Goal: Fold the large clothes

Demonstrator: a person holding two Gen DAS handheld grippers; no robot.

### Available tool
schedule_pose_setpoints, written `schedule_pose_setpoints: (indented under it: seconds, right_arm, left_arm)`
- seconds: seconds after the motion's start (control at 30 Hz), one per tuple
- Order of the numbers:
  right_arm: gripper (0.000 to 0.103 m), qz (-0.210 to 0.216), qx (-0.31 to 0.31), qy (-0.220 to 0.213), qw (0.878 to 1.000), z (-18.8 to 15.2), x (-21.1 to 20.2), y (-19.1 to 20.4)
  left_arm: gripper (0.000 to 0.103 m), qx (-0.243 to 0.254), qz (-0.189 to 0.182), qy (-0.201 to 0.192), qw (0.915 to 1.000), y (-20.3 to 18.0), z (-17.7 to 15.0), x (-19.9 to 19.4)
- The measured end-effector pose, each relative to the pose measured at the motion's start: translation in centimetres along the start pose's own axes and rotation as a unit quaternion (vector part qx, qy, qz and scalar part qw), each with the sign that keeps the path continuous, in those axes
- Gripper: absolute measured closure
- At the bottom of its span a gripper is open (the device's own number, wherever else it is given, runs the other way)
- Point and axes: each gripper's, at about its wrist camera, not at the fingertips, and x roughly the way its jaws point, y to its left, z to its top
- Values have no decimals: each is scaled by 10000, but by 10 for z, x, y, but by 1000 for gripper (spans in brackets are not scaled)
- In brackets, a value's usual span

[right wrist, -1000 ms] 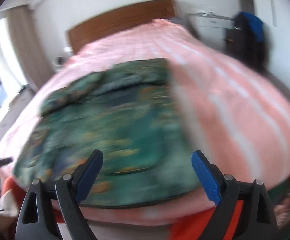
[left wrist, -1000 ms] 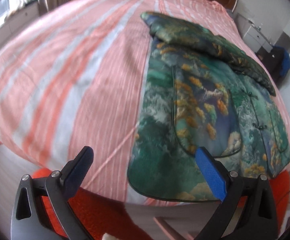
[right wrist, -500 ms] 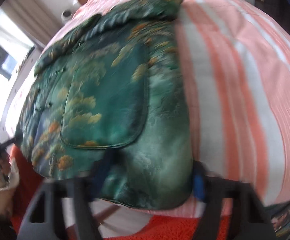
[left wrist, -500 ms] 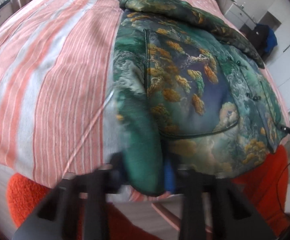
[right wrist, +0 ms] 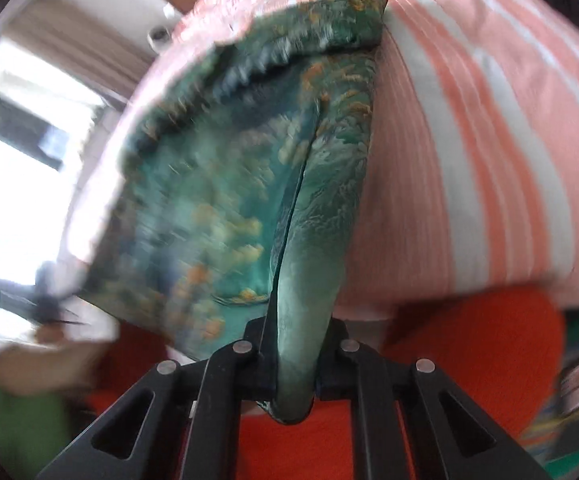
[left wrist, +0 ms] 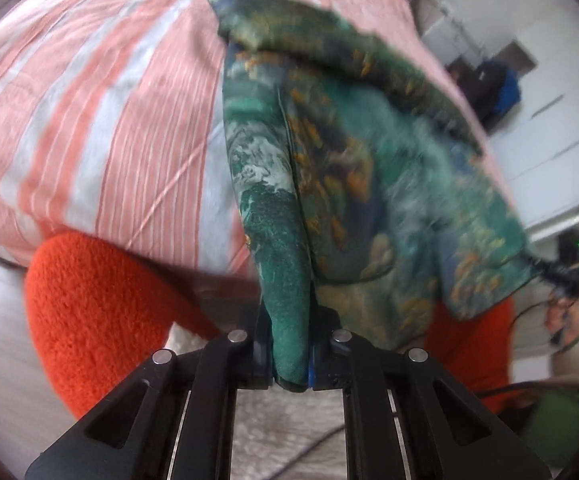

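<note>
A large green patterned jacket (left wrist: 353, 168) with orange and blue print lies on the pink striped bed (left wrist: 101, 92). My left gripper (left wrist: 289, 364) is shut on its near hem corner, which is lifted off the bed edge. In the right wrist view the same jacket (right wrist: 249, 184) hangs toward me and my right gripper (right wrist: 295, 372) is shut on the other near hem corner. The far end with folded sleeves still rests on the bed (right wrist: 469, 128). The other gripper shows small and blurred in each view.
An orange fuzzy garment (left wrist: 89, 320) of the person is below the bed edge, also in the right wrist view (right wrist: 469, 360). A white cabinet (left wrist: 549, 100) and a dark bag stand at the right. A bright window (right wrist: 17, 152) is at the left.
Both grippers went from open above the bed to shut on the jacket's near hem corners. The hem has been lifted off the bed edge toward me.
</note>
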Motion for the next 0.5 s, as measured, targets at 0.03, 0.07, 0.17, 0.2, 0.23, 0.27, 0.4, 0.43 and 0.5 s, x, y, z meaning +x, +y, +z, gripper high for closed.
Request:
schedule_pose_setpoints:
  seconds: [0.03,0.07,0.17,0.2,0.23,0.27,0.4,0.43,0.5]
  right_arm:
    - [91,378,164,-161,9990,5,-11,-1]
    - [92,696,288,-337,9966,15,-22,-1]
    - [92,1244,313,-917,9875,63,-52,3]
    - [92,1335,255,-1085,9848,86,-57,7]
    - [92,1377,183,-1240,9825,109,-60,11]
    - [92,1345,91,-1418,9807,140,-60,15]
    - [87,985,-1,-2024,9743,271,-23,16]
    - [83,864,-1,-2036,9752,295,-10,16]
    - [61,406,120,-1800,9827,340,22,8]
  left_arm:
    - [95,-69,-234,-209,9995,0,13,-15]
    - [95,-72,-391,-400,9984,0,27,-27]
    - [95,119,-676,-997,9927,-12,93,-53]
    - [95,232,-648,-1230,9900,-17,125,-57]
    - [95,322,-559,-1429,9876,-23,156,-57]
    - [94,364,-481,-1596,9853,-28,188,-53]
    - [77,142,86,-1391,9901,-31,319,3]
    - [64,-78,254,-1132,9932,-26,346,24]
    - [39,-373,481,-724,9955,-18,370,51]
